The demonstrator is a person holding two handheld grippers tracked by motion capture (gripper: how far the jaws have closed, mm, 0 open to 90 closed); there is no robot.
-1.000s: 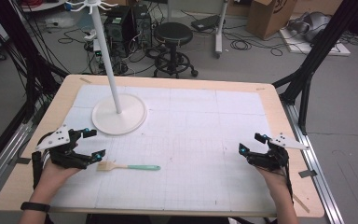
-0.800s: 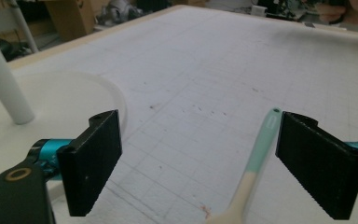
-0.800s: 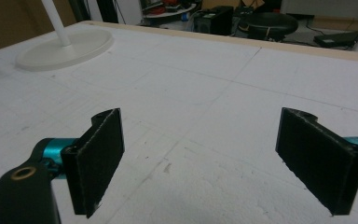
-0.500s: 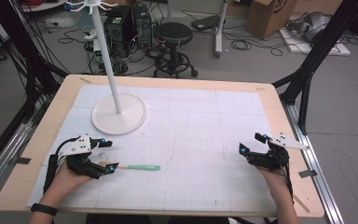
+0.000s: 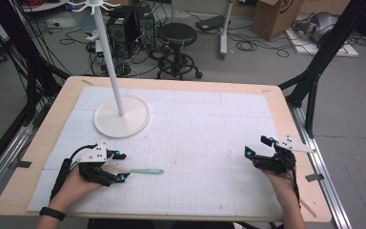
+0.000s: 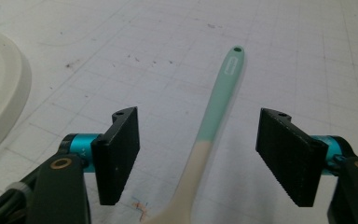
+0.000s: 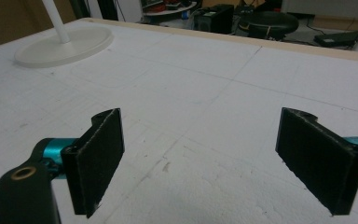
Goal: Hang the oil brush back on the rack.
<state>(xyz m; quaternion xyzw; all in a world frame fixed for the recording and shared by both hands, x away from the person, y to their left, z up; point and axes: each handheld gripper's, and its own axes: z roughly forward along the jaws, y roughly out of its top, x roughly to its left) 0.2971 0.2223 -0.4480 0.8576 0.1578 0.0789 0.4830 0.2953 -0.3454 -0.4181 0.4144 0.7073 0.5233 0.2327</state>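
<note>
A spatula [image 5: 145,171] with a teal handle and a cream head lies flat on the white mat at the front left. My left gripper [image 5: 121,167] is down over it, one jaw on each side where the cream neck meets the teal handle [image 6: 216,107]. The jaws have just been closing with the spatula between them. In the left gripper view [image 6: 200,126] a gap still shows on both sides, so the pads are not touching it. My right gripper [image 5: 256,146] rests near the table's right edge, open, with bare mat between its jaws [image 7: 200,140].
A white stand with a round base [image 5: 122,117] and a thin pole rises at the back left of the mat; its base edge [image 6: 0,93] lies close to my left gripper. The wooden table rim [image 5: 38,143] frames the mat.
My left gripper has moved right and down onto the spatula, and its jaws are narrower than before. The spatula and the right gripper have stayed put.
</note>
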